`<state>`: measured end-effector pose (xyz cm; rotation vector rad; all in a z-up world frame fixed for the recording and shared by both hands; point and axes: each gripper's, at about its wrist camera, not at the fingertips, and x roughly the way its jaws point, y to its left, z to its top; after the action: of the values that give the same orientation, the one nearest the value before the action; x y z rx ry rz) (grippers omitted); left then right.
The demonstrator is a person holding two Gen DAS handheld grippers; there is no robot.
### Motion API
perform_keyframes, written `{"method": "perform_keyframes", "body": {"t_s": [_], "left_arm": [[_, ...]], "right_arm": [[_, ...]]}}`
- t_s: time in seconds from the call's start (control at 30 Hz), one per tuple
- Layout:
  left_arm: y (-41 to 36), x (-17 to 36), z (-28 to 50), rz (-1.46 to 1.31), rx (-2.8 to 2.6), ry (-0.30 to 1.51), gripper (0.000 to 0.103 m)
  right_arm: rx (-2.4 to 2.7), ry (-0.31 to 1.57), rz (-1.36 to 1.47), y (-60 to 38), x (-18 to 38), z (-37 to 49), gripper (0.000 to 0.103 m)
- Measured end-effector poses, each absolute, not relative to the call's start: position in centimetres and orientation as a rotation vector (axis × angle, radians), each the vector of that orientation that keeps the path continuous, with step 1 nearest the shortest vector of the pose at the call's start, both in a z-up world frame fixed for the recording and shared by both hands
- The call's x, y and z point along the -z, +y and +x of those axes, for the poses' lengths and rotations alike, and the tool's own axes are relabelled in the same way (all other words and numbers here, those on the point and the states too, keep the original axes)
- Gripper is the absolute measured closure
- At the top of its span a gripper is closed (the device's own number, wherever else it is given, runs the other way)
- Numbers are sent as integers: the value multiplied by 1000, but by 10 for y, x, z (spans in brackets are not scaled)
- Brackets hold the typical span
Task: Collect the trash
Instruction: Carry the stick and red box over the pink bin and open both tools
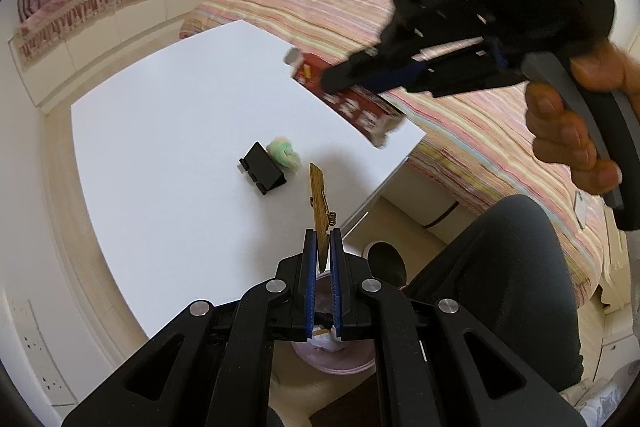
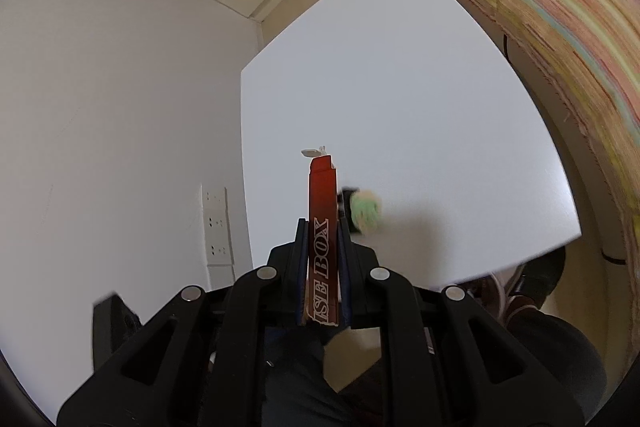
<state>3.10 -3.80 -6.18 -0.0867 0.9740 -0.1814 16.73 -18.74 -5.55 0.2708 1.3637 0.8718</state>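
My left gripper (image 1: pixel 322 239) is shut on a wooden clothespin (image 1: pixel 319 205), held above the near edge of the white table (image 1: pixel 168 115). My right gripper (image 2: pixel 322 227) is shut on a flattened red box (image 2: pixel 321 227) with white lettering. In the left wrist view that right gripper (image 1: pixel 336 77) hangs blurred over the table's right side, the red box (image 1: pixel 360 107) in its jaws, a hand on its handle. On the table lie a black binder clip (image 1: pixel 262 167) and a crumpled green wad (image 1: pixel 285 151); the wad (image 2: pixel 365 213) shows beside the box in the right wrist view.
A pinkish trash bin (image 1: pixel 332 355) with white scraps stands on the floor below my left gripper, beside the person's dark-trousered leg (image 1: pixel 500 287). A striped bed (image 1: pixel 460 107) borders the table on the right. A wall with sockets (image 2: pixel 218 223) is at the left.
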Motion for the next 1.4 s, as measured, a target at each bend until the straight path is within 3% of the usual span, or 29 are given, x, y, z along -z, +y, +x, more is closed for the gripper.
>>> {"method": "perform_keyframes", "body": {"t_s": [0.73,1.17,1.2,1.23,1.27,1.33,1.37,1.4], "left_arm": [[-61,68,-15,-107,226,982,97],[-80,88,-26,-102,267,1051,96],[-79,88,-26,-104,266,1050,90],[-79,90,-24,-107,267,1056,86],[-79,92,-23,-104,265,1063,82],[-78,95,-23,-102,252,1062,51],[-77,95,-23,-105,246,1058,45],[-75,95,-23,-105,229,1050,27]], "right_arm": [[-840,1290,-75,-248,103,39,90],[-846,1316,-135,-248,122,28,88],[-841,1316,-142,-248,123,28,85],[-835,1313,-142,-249,123,28,74],[-832,1310,-138,-250,124,29,55],[-835,1297,-127,-253,123,29,33],[-832,1290,-125,-254,122,28,23],[-832,1283,-120,-256,122,29,18]]}}
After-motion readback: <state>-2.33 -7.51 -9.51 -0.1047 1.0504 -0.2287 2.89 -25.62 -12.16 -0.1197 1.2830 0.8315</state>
